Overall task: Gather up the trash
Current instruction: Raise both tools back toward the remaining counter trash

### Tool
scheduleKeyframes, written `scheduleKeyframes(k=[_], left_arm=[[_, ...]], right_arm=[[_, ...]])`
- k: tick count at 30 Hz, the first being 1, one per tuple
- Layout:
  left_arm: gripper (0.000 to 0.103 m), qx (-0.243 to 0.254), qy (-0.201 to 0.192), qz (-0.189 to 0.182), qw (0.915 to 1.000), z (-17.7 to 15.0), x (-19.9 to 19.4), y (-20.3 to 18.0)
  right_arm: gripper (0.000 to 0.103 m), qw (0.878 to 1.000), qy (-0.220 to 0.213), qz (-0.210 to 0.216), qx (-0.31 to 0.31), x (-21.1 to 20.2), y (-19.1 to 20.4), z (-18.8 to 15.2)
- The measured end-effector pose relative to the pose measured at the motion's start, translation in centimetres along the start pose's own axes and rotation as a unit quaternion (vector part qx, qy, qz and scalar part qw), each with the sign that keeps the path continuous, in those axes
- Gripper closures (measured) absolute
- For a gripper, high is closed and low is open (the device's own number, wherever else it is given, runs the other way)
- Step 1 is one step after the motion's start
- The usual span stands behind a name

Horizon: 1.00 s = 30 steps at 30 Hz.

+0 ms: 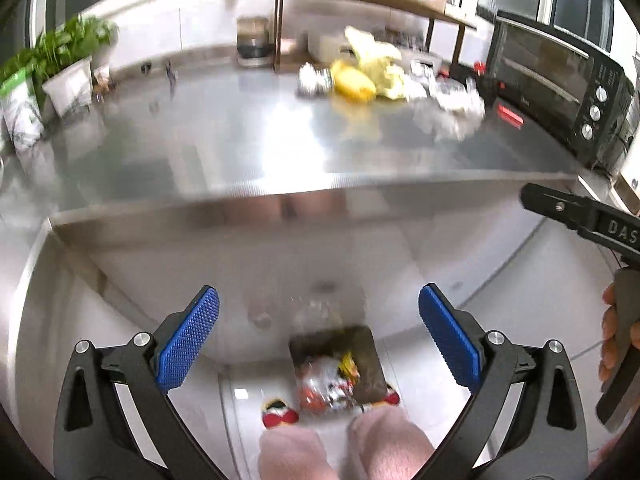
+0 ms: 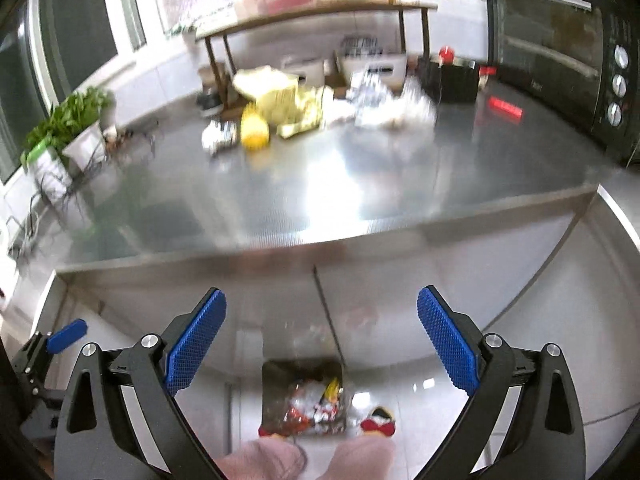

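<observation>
Both wrist cameras look steeply down from high, side by side, sharing the near steel counter [image 1: 280,152] edge and the floor bin [image 1: 336,364] below.

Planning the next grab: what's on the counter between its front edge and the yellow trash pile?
Nothing: bare steel counter runs from the edge back to the yellow trash pile, as both wrist views show.
</observation>
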<state>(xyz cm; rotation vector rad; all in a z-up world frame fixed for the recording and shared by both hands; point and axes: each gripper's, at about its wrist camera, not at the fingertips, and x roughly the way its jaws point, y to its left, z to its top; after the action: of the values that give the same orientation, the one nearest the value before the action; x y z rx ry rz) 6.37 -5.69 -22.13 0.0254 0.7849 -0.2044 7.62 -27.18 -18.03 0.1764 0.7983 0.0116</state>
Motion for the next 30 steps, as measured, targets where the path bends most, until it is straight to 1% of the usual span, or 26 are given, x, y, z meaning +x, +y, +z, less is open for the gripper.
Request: scheduleKeyframes(k=[1,3,4,7,11,13,15,16,21,24,28,30], left_arm=[[0.008,0.003,-0.005,0.001,1.0000,0.7,-0.3,0.2],[0.008,0.011,-0.016,-0.001,0.9998,3.0,-0.9,0.0],[0.008,0.013,-0.020,-0.001,0.9997,3.4,-0.6,0.0],[0.008,0.015,-0.031,0.001,0.9994,6.4,0.4,0.1],[0.010,0.015,-0.035,-0.003,0.9993,9.5,1.9,0.5],[0.015,0.017,-0.034,-0.001,0.9993,11.2,3.2,0.6],[0.023,0.016,-0.028,-0.003,0.9995,12.3,4.5,0.9],[0.024,0.015,-0.023,-0.005,0.9996,12.8,5.2,1.0],[0.043,0.018,-0.004,-0.005,0.9998,15.6,9.3,1.6],[0.044,0.017,0.003,-0.002,0.9998,17.0,11.3,2.0],[0.045,0.011,0.005,0.000,0.9999,19.0,13.7,2.5],[0.046,0.015,0.009,-0.002,0.9998,19.8,14.8,2.4]], right_arm=[[0.006,1.000,-0.006,-0.001,0.000,-0.3,-0.2,1.0],[0.006,1.000,-0.016,-0.003,0.000,-0.6,-0.4,2.8],[0.006,1.000,-0.020,-0.003,0.001,-0.5,-0.7,3.5],[0.006,1.000,-0.029,-0.009,0.001,0.1,-1.2,6.1],[0.006,0.999,-0.029,-0.017,0.001,1.8,-1.6,8.9],[0.006,0.999,-0.031,-0.020,-0.004,2.8,-1.4,10.5],[0.006,1.000,-0.027,-0.008,0.000,4.0,-1.2,11.9],[0.006,1.000,-0.024,-0.001,0.004,4.7,-1.1,12.6],[0.007,1.000,-0.021,0.014,-0.001,7.9,0.4,15.9],[0.015,0.999,-0.013,0.033,0.002,9.8,1.3,17.4],[0.026,0.999,0.001,0.048,0.004,12.2,2.1,19.2],[0.026,0.998,0.009,0.056,0.009,13.4,2.5,20.1]])
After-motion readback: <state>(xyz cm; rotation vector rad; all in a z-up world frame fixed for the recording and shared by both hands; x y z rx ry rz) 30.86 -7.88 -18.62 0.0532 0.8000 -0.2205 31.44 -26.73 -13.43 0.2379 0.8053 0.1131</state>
